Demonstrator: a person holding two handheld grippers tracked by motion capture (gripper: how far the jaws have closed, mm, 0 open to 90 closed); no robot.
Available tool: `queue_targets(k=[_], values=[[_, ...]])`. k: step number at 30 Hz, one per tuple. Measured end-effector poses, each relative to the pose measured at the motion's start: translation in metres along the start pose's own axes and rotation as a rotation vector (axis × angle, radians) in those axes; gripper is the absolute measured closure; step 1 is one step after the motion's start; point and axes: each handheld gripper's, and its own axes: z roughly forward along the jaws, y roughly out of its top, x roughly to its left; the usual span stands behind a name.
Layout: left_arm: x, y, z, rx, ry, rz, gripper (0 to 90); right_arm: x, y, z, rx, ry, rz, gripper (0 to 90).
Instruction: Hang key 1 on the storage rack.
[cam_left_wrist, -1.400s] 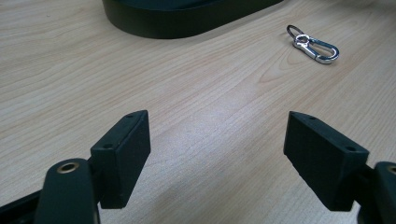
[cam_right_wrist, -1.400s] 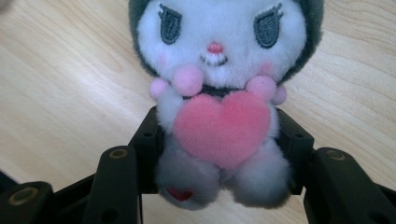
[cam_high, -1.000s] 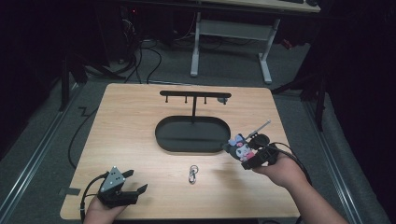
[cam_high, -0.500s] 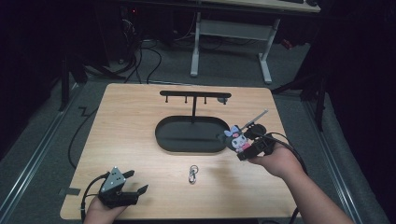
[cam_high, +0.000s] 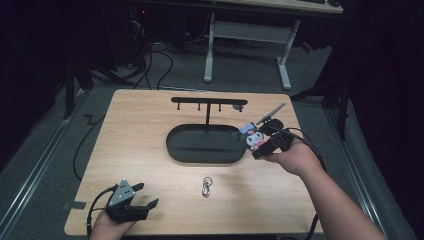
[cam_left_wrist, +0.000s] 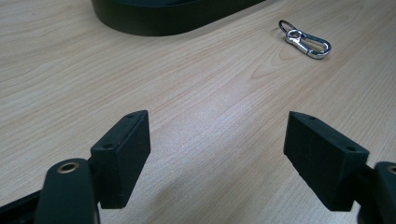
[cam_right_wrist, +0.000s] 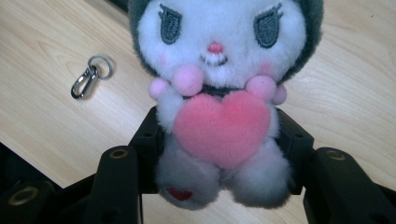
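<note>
A plush toy (cam_high: 252, 135) with a white face, grey hood and pink heart (cam_right_wrist: 222, 126) hangs in the air by the right end of the black oval tray (cam_high: 172, 145). My right gripper (cam_high: 254, 144) is shut on its body, one jaw pressing on each side (cam_right_wrist: 219, 140). Above the tray stands a black rack (cam_high: 208, 101) with small hooks. A silver clip with a ring (cam_high: 206, 186) lies on the wood in front of the tray, also in the left gripper view (cam_left_wrist: 306, 39) and the right gripper view (cam_right_wrist: 88, 77). Near the front left corner my left gripper (cam_high: 145, 195) rests open, nothing between its jaws (cam_left_wrist: 217, 149).
The wooden table (cam_high: 130, 130) ends close behind the left hand at the front edge. Cables trail from both grippers. The tray's wall (cam_left_wrist: 154, 23) lies ahead of the left gripper. Past the table stand desk legs (cam_high: 210, 50) and floor cables.
My right gripper has risen with the plush toy and drifted toward the rack, off the table near the tray's right end. The left gripper has stayed put.
</note>
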Motion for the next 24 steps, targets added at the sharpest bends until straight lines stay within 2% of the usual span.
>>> queue_targets(k=[9, 20, 22, 24], values=[[0.0, 0.0, 0.0, 0.006, -0.007, 0.006, 23.5, -0.005, 0.018, -0.017, -0.007, -0.007, 0.017, 48.5], [0.0, 0.0, 0.001, 0.01, -0.016, 0.007, 23.6, -0.004, 0.029, -0.024, -0.004, -0.016, 0.003, 48.5], [0.0, 0.0, 0.001, 0.011, -0.017, 0.007, 23.6, -0.003, 0.03, -0.026, -0.004, -0.021, 0.012, 48.5], [0.0, 0.0, 0.001, 0.011, -0.017, 0.007, 23.6, -0.004, 0.032, -0.028, -0.016, -0.018, 0.003, 48.5]])
